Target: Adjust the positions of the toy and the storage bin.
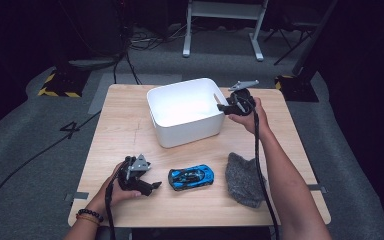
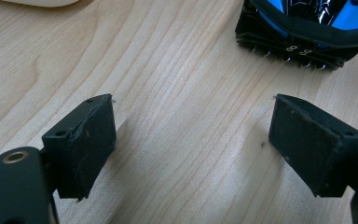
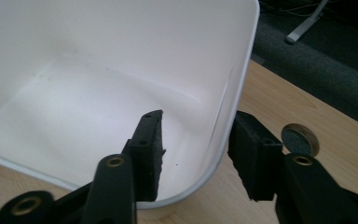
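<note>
1. The white plastic bin (image 1: 187,111) stands at the far middle of the wooden table (image 1: 120,130); a blue toy car (image 1: 191,178) and a grey cloth (image 1: 245,179) lie on its near side.
2. The right gripper (image 1: 221,106) straddles the bin's right wall, one jaw inside and one outside, not yet pressing.
3. The left gripper (image 1: 156,186) lies low just left of the car, jaws released over bare wood.

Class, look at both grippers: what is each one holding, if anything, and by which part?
The left gripper holds nothing. The right gripper straddles the white bin's wall at a rim corner; a firm grip cannot be told.
</note>
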Demonstrator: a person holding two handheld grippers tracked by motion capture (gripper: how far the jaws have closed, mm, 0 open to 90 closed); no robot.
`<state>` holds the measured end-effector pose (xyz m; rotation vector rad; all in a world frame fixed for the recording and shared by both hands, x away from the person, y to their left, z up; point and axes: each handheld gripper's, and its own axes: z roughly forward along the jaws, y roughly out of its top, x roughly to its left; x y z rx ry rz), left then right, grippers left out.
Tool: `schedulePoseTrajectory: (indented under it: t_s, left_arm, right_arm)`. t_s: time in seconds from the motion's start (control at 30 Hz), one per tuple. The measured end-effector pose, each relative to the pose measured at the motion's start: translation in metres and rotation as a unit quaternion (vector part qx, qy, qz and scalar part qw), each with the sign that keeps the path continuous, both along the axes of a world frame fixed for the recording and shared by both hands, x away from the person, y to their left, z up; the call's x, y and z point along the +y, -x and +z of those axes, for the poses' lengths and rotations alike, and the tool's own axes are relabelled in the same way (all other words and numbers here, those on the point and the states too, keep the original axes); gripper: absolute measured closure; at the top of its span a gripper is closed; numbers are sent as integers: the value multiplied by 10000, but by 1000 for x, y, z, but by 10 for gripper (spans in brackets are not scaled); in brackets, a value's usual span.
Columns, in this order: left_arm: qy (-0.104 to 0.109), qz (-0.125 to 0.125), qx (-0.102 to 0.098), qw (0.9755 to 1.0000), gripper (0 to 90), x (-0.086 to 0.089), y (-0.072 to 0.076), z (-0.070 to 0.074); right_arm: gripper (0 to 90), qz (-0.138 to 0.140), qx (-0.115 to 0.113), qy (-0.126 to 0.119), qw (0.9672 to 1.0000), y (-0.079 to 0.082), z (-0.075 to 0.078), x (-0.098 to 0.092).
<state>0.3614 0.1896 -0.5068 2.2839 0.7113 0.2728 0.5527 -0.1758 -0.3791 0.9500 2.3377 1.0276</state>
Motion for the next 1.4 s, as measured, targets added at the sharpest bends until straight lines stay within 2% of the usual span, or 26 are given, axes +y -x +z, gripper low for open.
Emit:
schedulePoseTrajectory:
  t_s: [0.1, 0.3, 0.57, 0.87, 0.9, 1.0, 1.03, 1.23, 1.4]
  left_arm:
    - [-11, -12, 5, 10000, 151, 0, -1, 0]
    - [-12, 27, 2, 10000, 148, -4, -4, 0]
    - [-18, 153, 6, 9999, 147, -13, -15, 0]
    - [-18, 105, 10, 9999, 146, -20, -18, 1]
    - [-19, 96, 13, 10000, 146, -20, -18, 1]
    - [-18, 94, 15, 10000, 146, -20, -18, 1]
    - [-21, 92, 12, 10000, 147, -20, -18, 1]
    - [-14, 79, 13, 10000, 147, -20, -18, 0]
    - [-19, -101, 9, 9999, 147, -20, -16, 0]
  right_arm:
    - [603, -1, 85, 83, 9999, 2, 1, -4]
    - [614, 2, 108, 209, 9997, 12, 2, -11]
    - [614, -103, 88, 298, 9995, 40, 1, -32]
    - [613, -252, 46, 218, 9994, 67, -1, -63]
    - [614, -300, 14, 172, 9994, 74, -2, -71]
    - [613, -346, 59, 111, 9993, 80, -2, -76]
    - [613, -382, 85, 92, 9992, 86, -2, -82]
    - [611, -413, 79, 98, 9991, 100, -2, -89]
    - [594, -494, 106, 51, 9987, 108, -2, -93]
